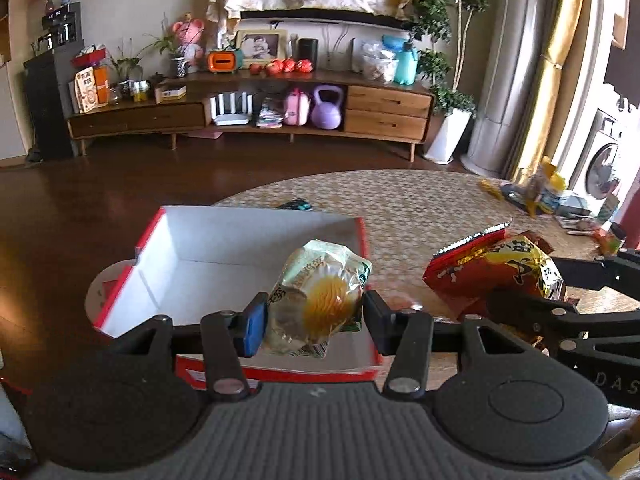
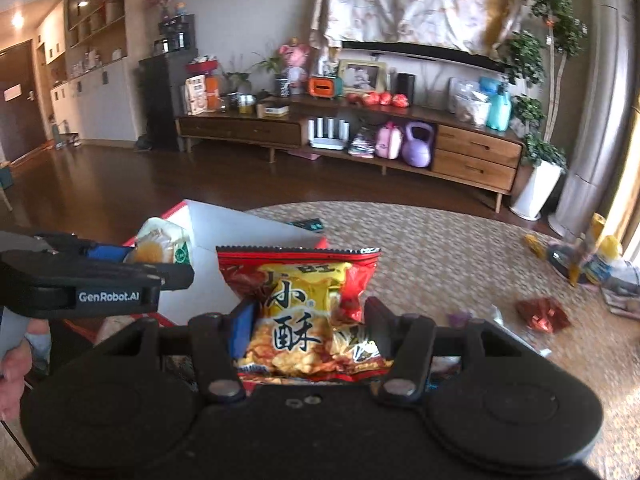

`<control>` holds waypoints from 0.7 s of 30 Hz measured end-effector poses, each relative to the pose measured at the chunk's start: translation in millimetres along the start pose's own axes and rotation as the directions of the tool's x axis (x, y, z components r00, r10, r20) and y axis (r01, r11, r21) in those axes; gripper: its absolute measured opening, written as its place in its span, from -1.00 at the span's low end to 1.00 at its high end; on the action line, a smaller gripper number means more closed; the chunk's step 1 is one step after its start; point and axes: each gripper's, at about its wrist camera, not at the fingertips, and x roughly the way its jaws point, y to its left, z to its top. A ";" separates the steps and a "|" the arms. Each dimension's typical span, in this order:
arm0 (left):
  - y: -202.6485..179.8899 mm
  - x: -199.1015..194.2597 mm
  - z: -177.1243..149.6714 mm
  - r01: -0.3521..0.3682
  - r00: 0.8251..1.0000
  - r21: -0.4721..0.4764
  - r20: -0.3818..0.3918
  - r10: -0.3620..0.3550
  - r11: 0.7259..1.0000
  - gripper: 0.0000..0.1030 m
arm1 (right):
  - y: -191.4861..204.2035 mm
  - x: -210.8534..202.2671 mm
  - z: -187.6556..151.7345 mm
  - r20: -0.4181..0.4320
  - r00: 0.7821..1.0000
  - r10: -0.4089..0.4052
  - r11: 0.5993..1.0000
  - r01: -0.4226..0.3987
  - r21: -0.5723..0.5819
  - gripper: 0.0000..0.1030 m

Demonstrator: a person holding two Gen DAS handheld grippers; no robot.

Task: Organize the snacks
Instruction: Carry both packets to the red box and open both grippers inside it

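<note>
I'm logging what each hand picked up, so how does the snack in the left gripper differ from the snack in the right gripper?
The left gripper holds a pale clear-wrapped pastry; the right gripper holds a red and yellow chip bag. The pastry is round and plump, the chip bag flat with a crimped top. The pastry hangs over the open white box; the chip bag is beside the box, over the woven mat. Both are sealed and pinched between fingers.

Left wrist camera looks forward along its fingers, close above the red-edged box (image 1: 168, 256), facing the TV cabinet (image 1: 248, 116). Right wrist camera sits just to its right, aimed likewise. Both catch the box (image 2: 224, 232), woven rug (image 2: 440, 248), cabinet (image 2: 472, 156), probably each other's gripper.
</note>
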 end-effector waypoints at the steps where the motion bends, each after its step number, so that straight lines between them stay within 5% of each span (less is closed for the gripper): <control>1: 6.0 2.2 1.5 -0.005 1.000 0.000 -0.006 0.005 1.000 -0.03 | 6.1 3.9 2.7 0.000 1.000 0.005 1.000 -0.005 -0.008 0.10; 21: 104.9 85.1 18.6 -0.125 0.985 0.000 -0.119 0.124 0.992 -0.02 | 91.1 117.8 21.4 -0.111 0.992 0.056 0.994 -0.066 -0.090 0.11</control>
